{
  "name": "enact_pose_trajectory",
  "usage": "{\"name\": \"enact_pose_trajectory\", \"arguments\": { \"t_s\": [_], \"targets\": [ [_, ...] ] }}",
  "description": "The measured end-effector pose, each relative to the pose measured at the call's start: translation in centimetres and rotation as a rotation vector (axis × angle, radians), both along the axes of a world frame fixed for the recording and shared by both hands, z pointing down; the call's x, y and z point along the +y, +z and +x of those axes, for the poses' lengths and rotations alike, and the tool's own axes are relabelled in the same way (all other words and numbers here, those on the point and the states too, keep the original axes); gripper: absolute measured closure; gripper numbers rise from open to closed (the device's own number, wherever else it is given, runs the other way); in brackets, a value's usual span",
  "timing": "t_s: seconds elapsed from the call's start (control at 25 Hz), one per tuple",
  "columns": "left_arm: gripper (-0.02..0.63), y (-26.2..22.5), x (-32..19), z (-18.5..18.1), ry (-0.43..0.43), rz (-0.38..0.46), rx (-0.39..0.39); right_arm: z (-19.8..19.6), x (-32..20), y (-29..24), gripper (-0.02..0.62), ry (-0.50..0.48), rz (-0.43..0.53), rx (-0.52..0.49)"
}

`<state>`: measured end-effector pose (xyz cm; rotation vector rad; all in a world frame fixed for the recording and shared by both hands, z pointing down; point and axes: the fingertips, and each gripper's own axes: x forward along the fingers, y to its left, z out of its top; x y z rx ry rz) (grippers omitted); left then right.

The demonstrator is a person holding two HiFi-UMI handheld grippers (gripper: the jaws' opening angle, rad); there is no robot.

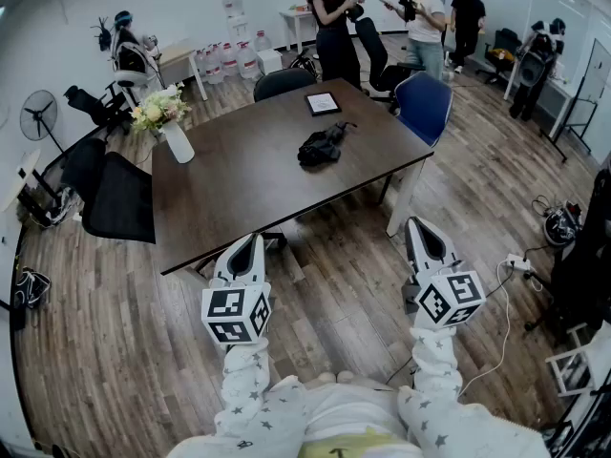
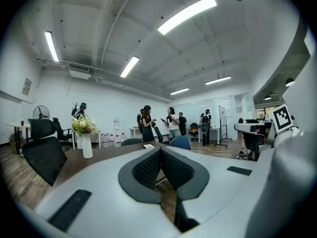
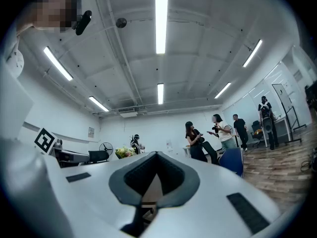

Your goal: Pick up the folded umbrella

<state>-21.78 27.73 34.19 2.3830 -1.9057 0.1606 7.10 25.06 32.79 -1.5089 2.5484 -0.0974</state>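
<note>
The folded black umbrella (image 1: pixel 323 146) lies on the dark brown table (image 1: pixel 239 189), right of its middle and towards the far side. Both grippers hover over the wood floor in front of the table's near edge, well short of the umbrella. My left gripper (image 1: pixel 250 243) is shut with nothing in it, its pads meeting at the tip (image 2: pixel 160 151). My right gripper (image 1: pixel 417 225) is shut and empty too (image 3: pixel 156 154), off the table's near right corner. Neither gripper view shows the umbrella.
A white vase of flowers (image 1: pixel 172 127) stands at the table's left end and a tablet (image 1: pixel 323 103) lies at its far edge. A blue chair (image 1: pixel 423 103) and black chairs (image 1: pixel 119 198) ring the table. Several people (image 1: pixel 334 17) stand behind. Cables (image 1: pixel 520 260) trail on the floor at right.
</note>
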Motion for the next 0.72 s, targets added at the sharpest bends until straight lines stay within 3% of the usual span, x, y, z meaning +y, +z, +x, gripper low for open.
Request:
{"name": "enact_pose_trajectory", "arguments": {
  "t_s": [0.72],
  "targets": [
    [0.581,-0.5,-0.7,2.4,0.001,0.008,0.007,3.2,-0.3,0.1,0.574,0.009,0.006,-0.041]
  ]
}}
